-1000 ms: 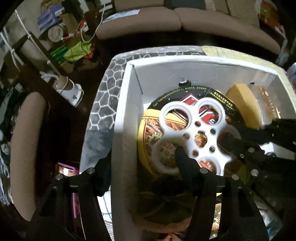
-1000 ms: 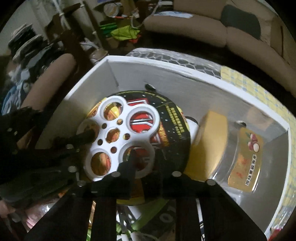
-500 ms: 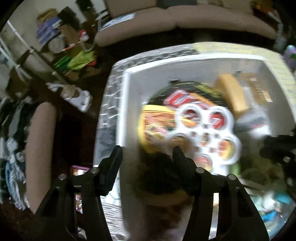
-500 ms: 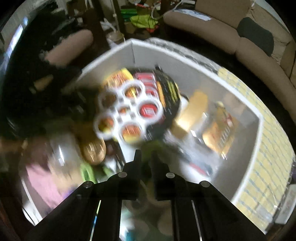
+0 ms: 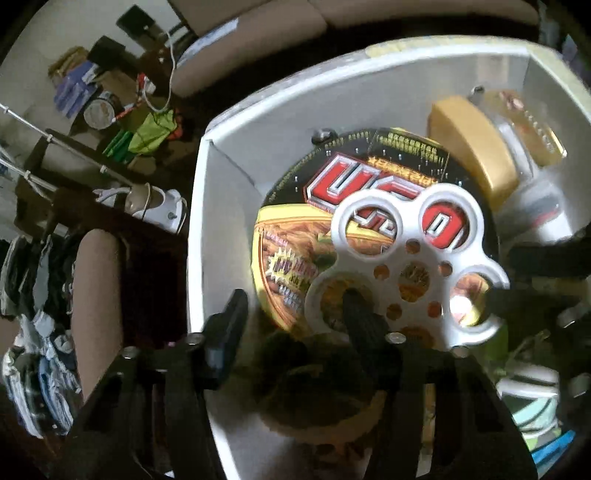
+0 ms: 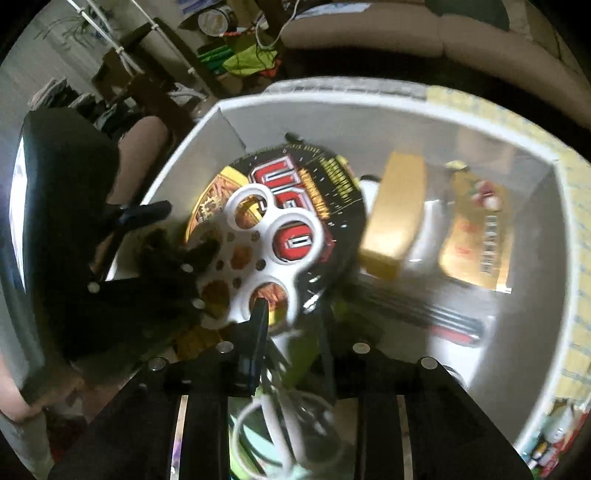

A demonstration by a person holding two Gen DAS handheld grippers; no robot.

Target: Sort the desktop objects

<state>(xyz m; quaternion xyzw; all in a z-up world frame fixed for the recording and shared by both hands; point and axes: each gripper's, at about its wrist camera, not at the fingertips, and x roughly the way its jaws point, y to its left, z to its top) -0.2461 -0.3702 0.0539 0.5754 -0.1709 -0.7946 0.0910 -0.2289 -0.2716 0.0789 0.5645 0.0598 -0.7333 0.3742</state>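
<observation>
Left wrist: both tongs point(image 5: 291, 308) point(image 6: 291, 314) spread apart, one white ring plate point(image 5: 406, 269), one box point(image 5: 207, 221).

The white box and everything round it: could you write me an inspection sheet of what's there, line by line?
Surface: hexagon-patterned and yellow checked covering under the white box.
Job's things: white plastic disc with round holes lies on a round black UFO noodle bowl; a jar with a tan lid lies beside them in the box.
Clutter: green and white items, blurred, at the near end of the box.
Grippers: left gripper open, one finger in a disc hole; right gripper open, one finger at the disc's edge.
Cables: white cord below the right gripper.
Surroundings: brown sofa, dark wooden chair, piled clothes.
</observation>
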